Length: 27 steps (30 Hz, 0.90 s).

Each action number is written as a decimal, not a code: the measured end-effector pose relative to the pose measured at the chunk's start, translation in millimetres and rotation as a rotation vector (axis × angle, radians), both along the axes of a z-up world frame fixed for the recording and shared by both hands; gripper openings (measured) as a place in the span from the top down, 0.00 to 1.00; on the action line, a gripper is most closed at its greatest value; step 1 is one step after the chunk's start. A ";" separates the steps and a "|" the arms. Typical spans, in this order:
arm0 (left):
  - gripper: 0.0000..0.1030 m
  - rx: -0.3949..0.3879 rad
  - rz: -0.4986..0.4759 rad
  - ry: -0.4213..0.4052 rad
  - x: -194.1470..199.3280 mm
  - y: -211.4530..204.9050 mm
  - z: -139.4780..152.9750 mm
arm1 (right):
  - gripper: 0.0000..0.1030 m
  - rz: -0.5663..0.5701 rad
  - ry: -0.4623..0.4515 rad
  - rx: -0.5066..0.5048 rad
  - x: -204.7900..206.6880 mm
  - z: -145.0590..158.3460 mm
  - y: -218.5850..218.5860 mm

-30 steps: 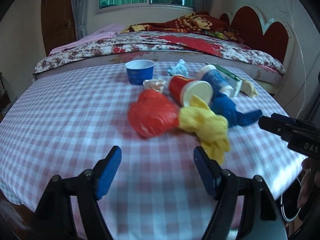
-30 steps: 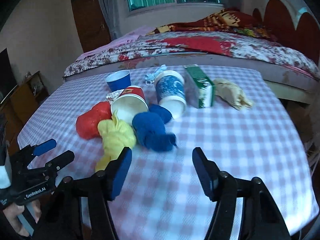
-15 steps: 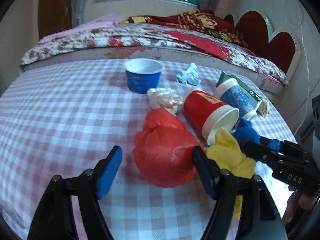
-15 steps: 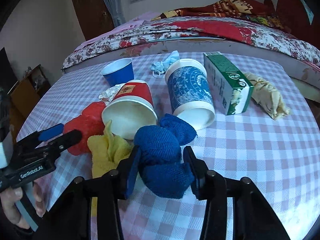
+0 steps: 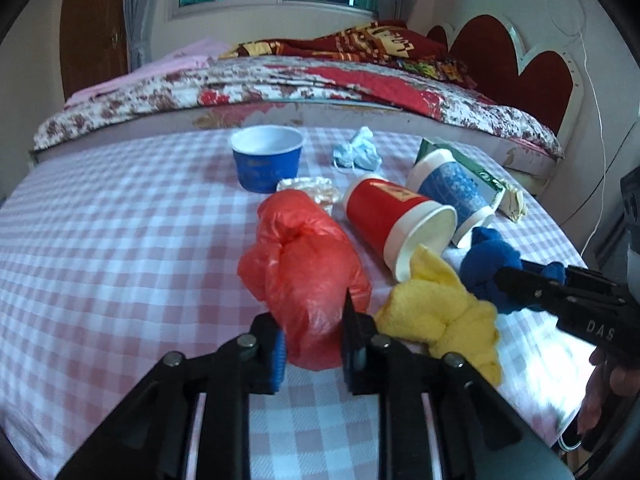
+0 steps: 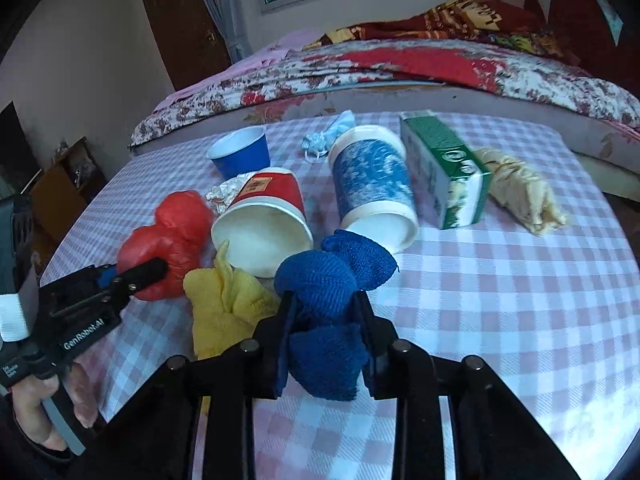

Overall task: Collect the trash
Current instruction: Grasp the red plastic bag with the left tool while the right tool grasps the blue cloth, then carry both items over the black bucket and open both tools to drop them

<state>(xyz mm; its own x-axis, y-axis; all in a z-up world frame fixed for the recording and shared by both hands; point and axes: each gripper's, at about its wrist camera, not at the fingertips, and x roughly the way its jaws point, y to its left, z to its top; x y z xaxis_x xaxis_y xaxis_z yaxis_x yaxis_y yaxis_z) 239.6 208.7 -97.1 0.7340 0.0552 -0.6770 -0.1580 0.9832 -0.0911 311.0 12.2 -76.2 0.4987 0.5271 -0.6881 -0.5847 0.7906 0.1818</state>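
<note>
Left wrist view: the left claw (image 5: 313, 334) is closing, its pads pressing on the near end of a crumpled red plastic bag (image 5: 306, 268) that lies on the checked tabletop (image 5: 100, 248). Just right of the bag a yellow cloth (image 5: 440, 312) is bunched up, touching the rim of a red paper cup (image 5: 394, 220) tipped on its side. Behind that cup lies a blue-patterned cup (image 5: 456, 192), also on its side, with a green carton (image 5: 472, 166) beyond it. A small blue cup (image 5: 267, 162) stands upright farther back, a crumpled foil wad (image 5: 314, 192) sits between it and the bag, and a pale blue face mask (image 5: 358, 152) lies near the far edge. A bed (image 5: 320, 80) runs behind the tabletop.

Right wrist view: the right claw (image 6: 325, 350) is closing too, squeezing a blue knitted cloth (image 6: 332, 292) between its pads; the cloth's far lobe touches the mouth of the blue-patterned cup (image 6: 372, 184). The yellow cloth (image 6: 228, 304) lies just left of it, the red cup (image 6: 264, 220) behind both. The green carton (image 6: 444, 172) lies right of the blue-patterned cup, with a tan crumpled bag (image 6: 520, 192) beside it. At the left, a hand (image 6: 36, 408) holds the left claw (image 6: 140, 276) against the red bag (image 6: 172, 240).
</note>
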 end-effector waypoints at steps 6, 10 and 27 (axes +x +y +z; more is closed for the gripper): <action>0.80 0.055 -0.016 -0.037 -24.6 -20.7 14.8 | 0.76 -0.036 -0.041 0.018 -19.2 11.0 -30.2; 0.80 0.066 -0.035 -0.052 -37.7 -38.6 21.2 | 0.79 -0.055 -0.079 0.023 -34.8 19.5 -49.1; 0.83 0.066 -0.178 -0.062 -50.9 -117.8 30.1 | 0.79 -0.167 -0.121 0.062 -73.5 37.3 -128.2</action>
<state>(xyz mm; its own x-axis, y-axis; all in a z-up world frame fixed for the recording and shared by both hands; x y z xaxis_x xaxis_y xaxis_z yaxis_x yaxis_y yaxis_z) 188.7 91.0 -67.0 0.7761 -0.0363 -0.6296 0.0230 0.9993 -0.0294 237.5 -116.1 -38.8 0.6599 0.4698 -0.5865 -0.4672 0.8678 0.1694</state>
